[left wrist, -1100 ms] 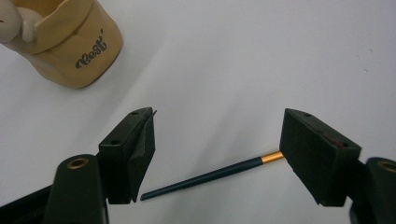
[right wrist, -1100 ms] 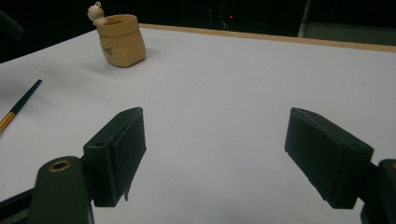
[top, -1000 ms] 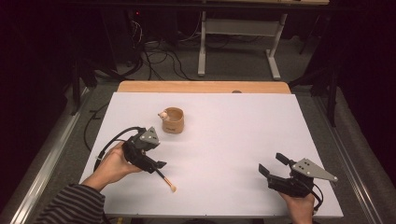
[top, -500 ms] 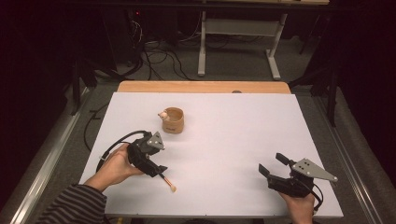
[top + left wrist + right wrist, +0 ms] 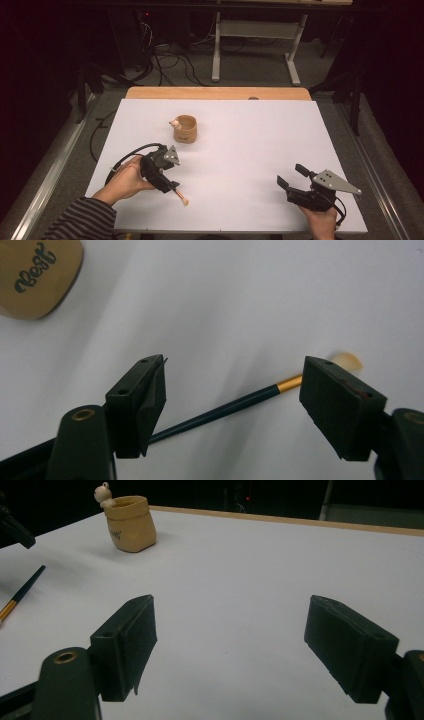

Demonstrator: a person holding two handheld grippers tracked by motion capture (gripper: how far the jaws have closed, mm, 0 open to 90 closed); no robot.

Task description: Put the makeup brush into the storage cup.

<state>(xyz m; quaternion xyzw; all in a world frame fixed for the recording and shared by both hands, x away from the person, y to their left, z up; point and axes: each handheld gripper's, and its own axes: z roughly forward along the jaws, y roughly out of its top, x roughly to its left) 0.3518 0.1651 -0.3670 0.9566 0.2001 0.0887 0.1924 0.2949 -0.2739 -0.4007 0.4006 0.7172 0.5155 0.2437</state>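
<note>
On the white table top (image 5: 235,145): slim dark-handled paintbrush with gold ferrule and pale bristles (image 5: 235,407), lying flat between wide-spread jaws of left gripper (image 5: 232,390); tan ceramic cup (image 5: 185,128) beyond; right gripper (image 5: 227,645), jaws wide, empty, well apart.

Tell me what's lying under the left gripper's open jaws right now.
A thin paintbrush lies flat on the white table under the open left gripper, its pale bristle tip past one jaw. The handle's far end is covered by the other jaw.
</note>
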